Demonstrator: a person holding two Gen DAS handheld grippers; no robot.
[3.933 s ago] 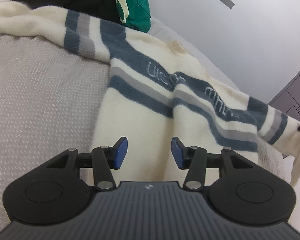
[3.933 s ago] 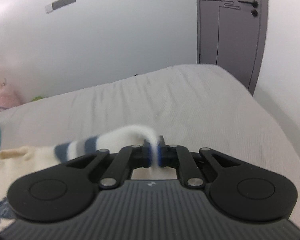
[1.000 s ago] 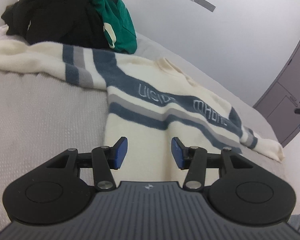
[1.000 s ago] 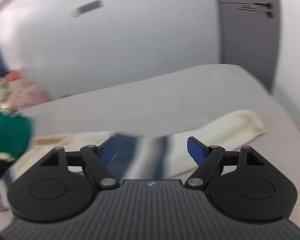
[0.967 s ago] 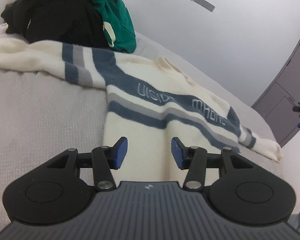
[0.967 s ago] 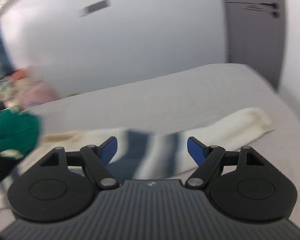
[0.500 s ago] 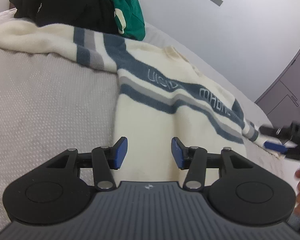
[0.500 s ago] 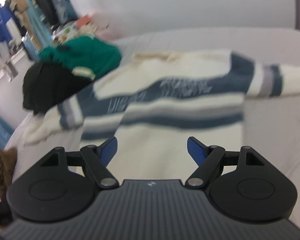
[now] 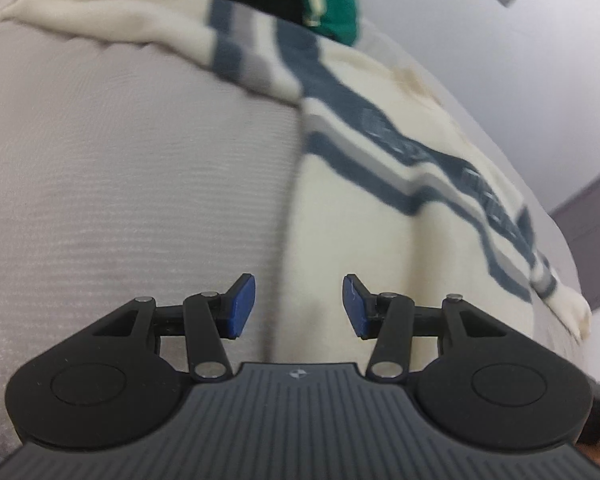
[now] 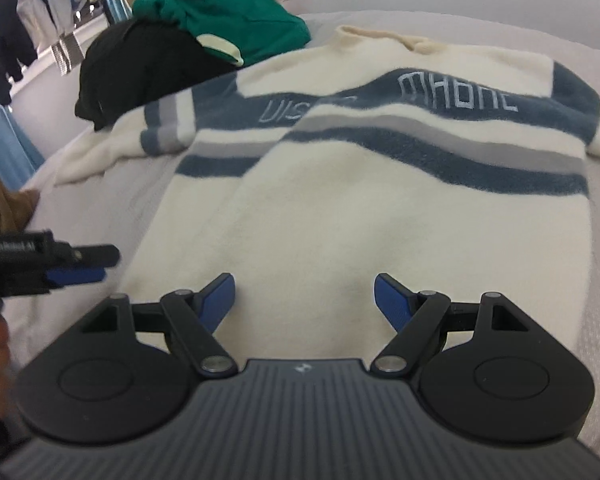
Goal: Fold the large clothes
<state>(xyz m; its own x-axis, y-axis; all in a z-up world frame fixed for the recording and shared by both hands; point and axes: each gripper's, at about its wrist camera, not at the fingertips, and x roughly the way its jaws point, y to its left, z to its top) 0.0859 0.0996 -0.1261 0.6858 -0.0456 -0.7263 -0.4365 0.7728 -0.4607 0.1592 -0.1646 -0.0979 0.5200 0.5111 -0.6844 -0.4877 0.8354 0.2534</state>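
A cream sweater (image 10: 340, 208) with navy and grey stripes lies spread face up on the grey bed (image 10: 100, 208), both sleeves out to the sides. My right gripper (image 10: 304, 296) is open and empty just above the sweater's bottom hem. My left gripper (image 9: 299, 306) is open and empty, low over the sweater's (image 9: 360, 220) lower left edge. The left gripper also shows in the right wrist view (image 10: 80, 264), at the sweater's left side.
A black garment (image 10: 140, 60) and a green garment (image 10: 228, 16) are piled at the bed's far left, touching the sweater's left sleeve (image 10: 112, 144). A brown item (image 10: 0, 208) lies at the left edge. A clothes rack stands beyond. A grey door (image 9: 596, 240) is at right.
My right gripper let go of the right sleeve and swung round to the sweater's bottom hem. My left gripper dropped lower and closer to the sweater's lower left edge.
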